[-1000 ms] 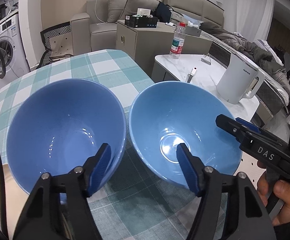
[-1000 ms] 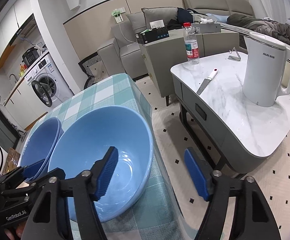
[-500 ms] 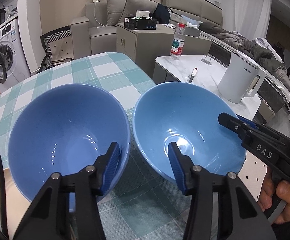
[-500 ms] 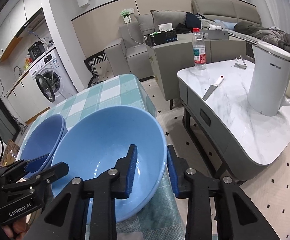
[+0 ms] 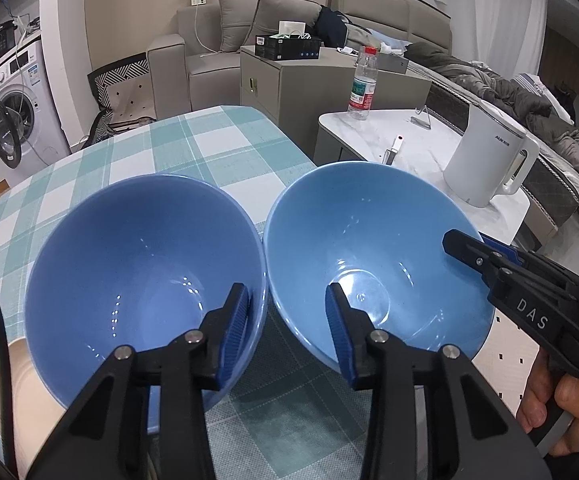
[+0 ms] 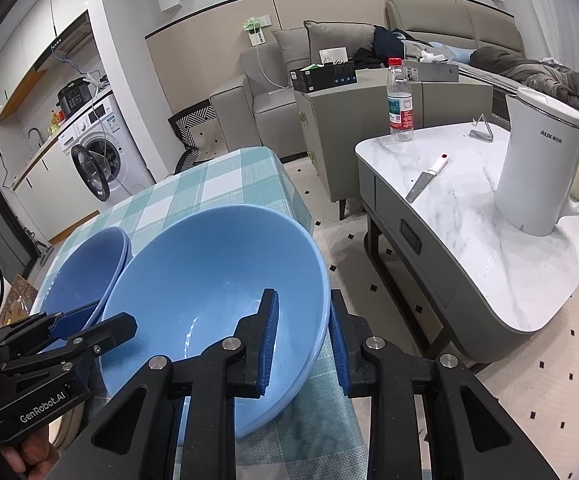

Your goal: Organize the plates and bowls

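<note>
Left wrist view: two blue bowls sit side by side, rims nearly touching, on a table with a teal checked cloth [image 5: 209, 148]. At left, the darker bowl [image 5: 129, 252] appears nested in another like it. The left gripper [image 5: 285, 320] straddles the gap between the bowls, one finger inside each; its jaws are closing but grip nothing yet. At right, the lighter bowl [image 6: 209, 280] sits near the table's edge. The right gripper [image 6: 303, 332] is clenched on its rim, one finger inside and one outside, likely to lift it for stacking.

white kettle [image 6: 545, 168], water bottle [image 6: 400, 102], knife [image 6: 425, 182]
</note>
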The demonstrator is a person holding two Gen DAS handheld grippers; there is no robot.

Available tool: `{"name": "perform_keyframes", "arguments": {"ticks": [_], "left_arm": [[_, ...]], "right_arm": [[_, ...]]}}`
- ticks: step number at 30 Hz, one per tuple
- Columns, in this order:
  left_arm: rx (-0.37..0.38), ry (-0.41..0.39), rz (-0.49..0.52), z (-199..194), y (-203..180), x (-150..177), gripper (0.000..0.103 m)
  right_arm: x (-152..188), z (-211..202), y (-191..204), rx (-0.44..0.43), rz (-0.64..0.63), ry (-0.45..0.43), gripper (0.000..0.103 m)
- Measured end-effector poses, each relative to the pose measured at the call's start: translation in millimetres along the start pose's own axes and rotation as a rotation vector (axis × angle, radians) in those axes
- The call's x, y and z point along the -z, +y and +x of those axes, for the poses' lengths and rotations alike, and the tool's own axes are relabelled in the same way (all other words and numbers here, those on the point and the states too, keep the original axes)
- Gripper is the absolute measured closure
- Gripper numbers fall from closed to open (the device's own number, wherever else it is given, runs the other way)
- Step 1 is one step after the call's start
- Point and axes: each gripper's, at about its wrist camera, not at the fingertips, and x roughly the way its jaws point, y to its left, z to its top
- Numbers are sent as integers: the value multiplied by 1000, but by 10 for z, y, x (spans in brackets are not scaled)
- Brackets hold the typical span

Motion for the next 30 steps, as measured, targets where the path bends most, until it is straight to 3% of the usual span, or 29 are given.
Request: {"name": "perform_keyframes", "arguments": {"ticks": [30], "left_arm": [[21,-37,1,-170,-23,-53,64]], "right_arm": [[-25,-148,81,2,-19,-33,78]]}}
